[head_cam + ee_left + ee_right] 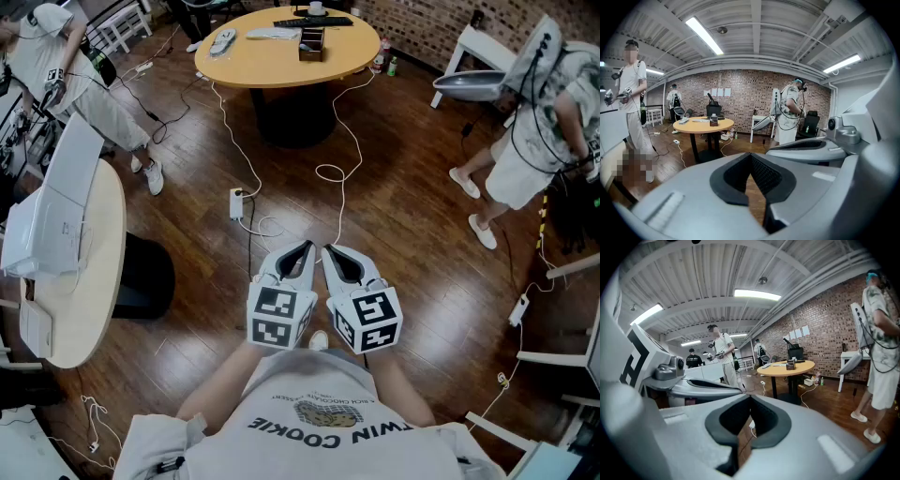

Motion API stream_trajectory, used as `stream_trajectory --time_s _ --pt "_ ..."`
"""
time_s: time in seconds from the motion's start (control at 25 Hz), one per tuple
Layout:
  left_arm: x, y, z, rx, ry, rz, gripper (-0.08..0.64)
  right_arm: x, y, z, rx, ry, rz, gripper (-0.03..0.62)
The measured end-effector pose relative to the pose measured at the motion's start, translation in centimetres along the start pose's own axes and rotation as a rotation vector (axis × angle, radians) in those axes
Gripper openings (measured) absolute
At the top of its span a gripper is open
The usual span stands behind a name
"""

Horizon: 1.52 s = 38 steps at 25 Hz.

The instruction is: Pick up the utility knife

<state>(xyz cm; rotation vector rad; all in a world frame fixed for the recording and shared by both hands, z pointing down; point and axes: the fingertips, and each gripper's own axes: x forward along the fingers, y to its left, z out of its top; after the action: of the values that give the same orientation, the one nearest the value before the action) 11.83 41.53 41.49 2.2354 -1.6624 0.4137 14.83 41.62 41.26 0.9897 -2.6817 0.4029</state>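
Note:
No utility knife can be made out in any view; small items lie on the far round wooden table (272,64), too small to name. My left gripper (302,249) and right gripper (331,251) hang side by side close to my chest, above the wooden floor, both pointing toward that table. In the left gripper view the left gripper (750,157) has its jaws closed tip to tip with nothing between them. The right gripper (750,400) looks the same in its own view, shut and empty. The table (704,123) stands well ahead of both.
A dark box (311,43) and a keyboard (314,21) sit on the round table. A white table (84,291) with a white machine stands at my left. A power strip (236,203) and cables lie on the floor ahead. People stand at far left and right.

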Motion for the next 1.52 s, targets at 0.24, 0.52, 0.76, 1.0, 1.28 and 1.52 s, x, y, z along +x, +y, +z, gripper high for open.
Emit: stream_trajectory --time_s 0.24,0.52,0.76,1.0,1.28,1.52 --pt "3.0 4.4 1.0 -0.009 -0.005 0.011 0.002 5.0 -1.1 1.1 -0.015 0.012 -0.005 0.0" --pt "7.3 9.9 2.8 -0.025 0.005 -0.013 0.002 11.7 -2.9 3.2 -0.013 0.032 -0.03 0.0" --pt "10.4 14.9 4.4 -0.027 0.018 -0.055 0.002 17.6 -3.5 5.5 -0.008 0.041 -0.06 0.0" --pt "12.6 19.4 6.2 -0.014 0.009 -0.085 0.002 22.6 -3.8 7.3 -0.003 0.045 -0.096 0.0" --pt "14.3 22.2 8.0 -0.016 -0.008 -0.128 0.002 26.2 -4.3 9.1 0.002 0.046 -0.129 0.0" --pt "15.9 24.1 8.6 -0.022 -0.013 -0.144 0.002 28.2 -5.5 10.1 0.005 0.04 -0.156 0.0"
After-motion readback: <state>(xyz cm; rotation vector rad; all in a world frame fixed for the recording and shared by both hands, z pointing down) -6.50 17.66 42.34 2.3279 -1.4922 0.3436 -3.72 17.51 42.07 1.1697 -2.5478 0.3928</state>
